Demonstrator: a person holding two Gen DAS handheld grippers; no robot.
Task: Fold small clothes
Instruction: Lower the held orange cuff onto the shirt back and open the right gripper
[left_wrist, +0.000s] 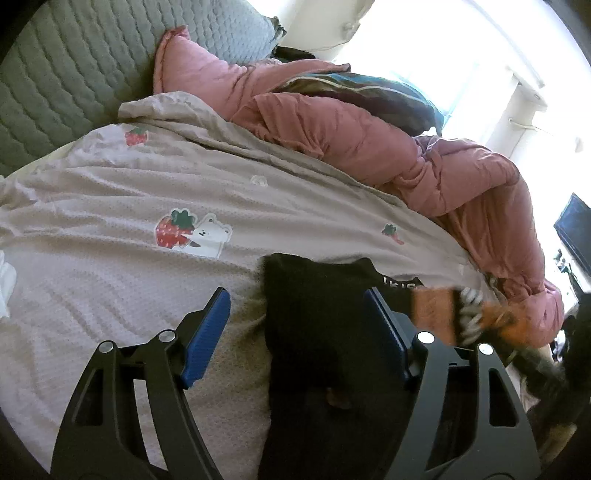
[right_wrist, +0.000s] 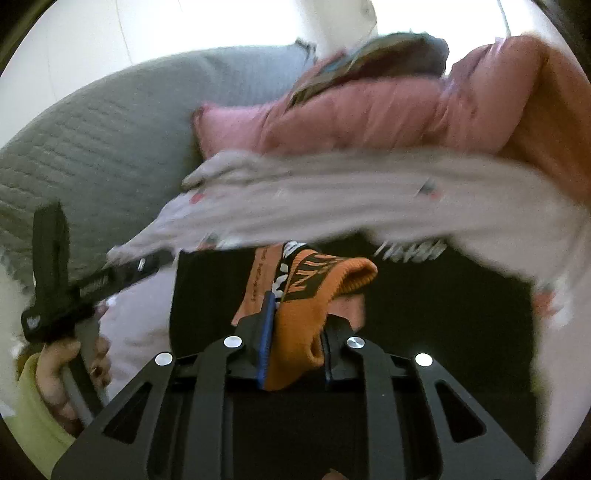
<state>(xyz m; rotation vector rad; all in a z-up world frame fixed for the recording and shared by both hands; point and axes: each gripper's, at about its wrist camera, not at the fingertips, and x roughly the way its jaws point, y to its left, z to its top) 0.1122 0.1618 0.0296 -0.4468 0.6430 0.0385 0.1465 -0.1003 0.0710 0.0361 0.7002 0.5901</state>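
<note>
Orange knit cuff of the black garment is being pinched by your right gripper; your left gripper is gaping over it on the strawberry-print sheet. Folding barely begun.

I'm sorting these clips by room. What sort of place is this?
Most likely a bedroom: work happens on a bed with a strawberry-print sheet, a bunched pink duvet and a grey quilted cover by a bright window.
</note>
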